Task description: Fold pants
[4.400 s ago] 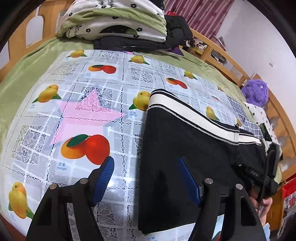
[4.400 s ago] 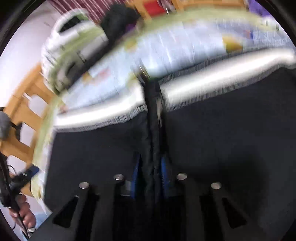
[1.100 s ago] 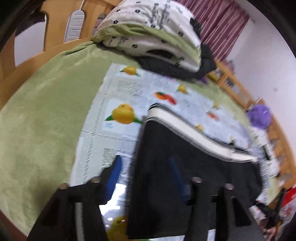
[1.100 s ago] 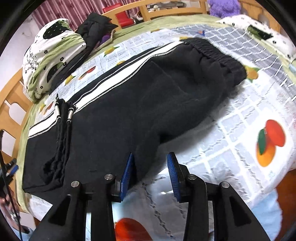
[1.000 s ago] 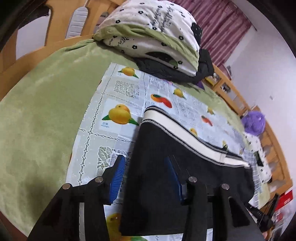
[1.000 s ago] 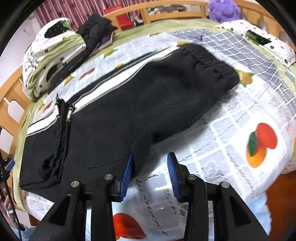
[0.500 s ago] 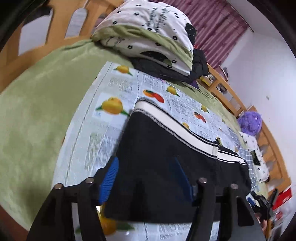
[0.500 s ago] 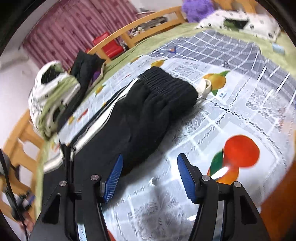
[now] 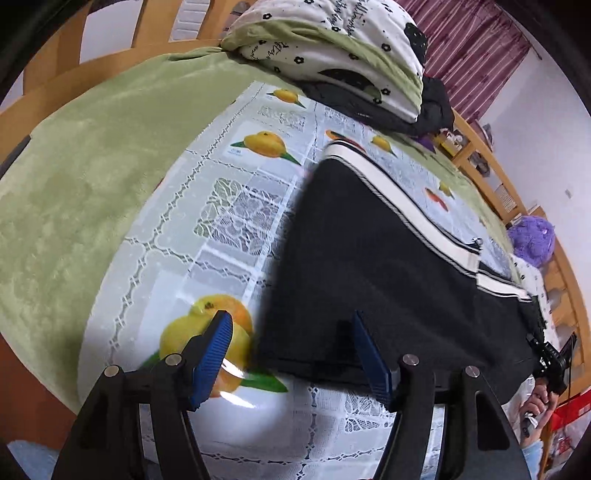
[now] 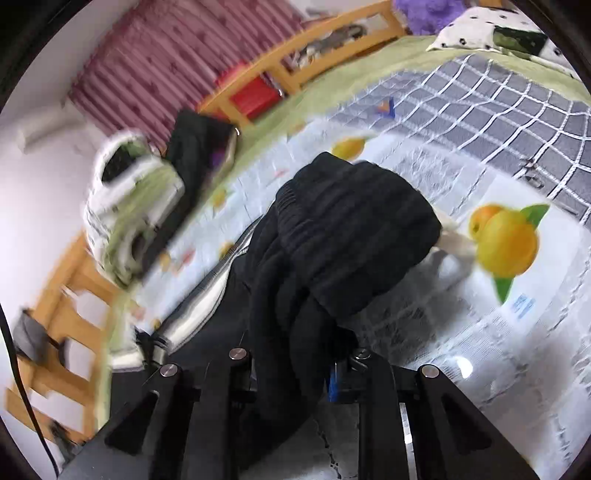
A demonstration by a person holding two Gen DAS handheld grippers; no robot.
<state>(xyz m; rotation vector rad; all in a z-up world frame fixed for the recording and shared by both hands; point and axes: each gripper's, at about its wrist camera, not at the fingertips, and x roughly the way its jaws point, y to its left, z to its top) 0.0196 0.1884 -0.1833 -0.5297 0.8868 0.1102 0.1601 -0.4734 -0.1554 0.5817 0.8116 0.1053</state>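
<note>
On the bed [image 9: 74,177], over a fruit-print cloth [image 9: 236,206], black pants [image 9: 369,266] lying flat, white side stripe on the far edge. Left tool [image 9: 291,354] spread wide, straddling the near corner of the pants, pads not pressing the fabric. Right tool [image 10: 295,373] closing on a bunched fold of pants [image 10: 347,236] near the ribbed cuff, fabric between the jaws. Folded bedding [image 9: 332,48] stacked beyond.

Black script runs across the folded white quilt [image 9: 332,33], and small blue captions sit under the fruit pictures on the plastic cover [image 10: 521,306]; neither can be read.
</note>
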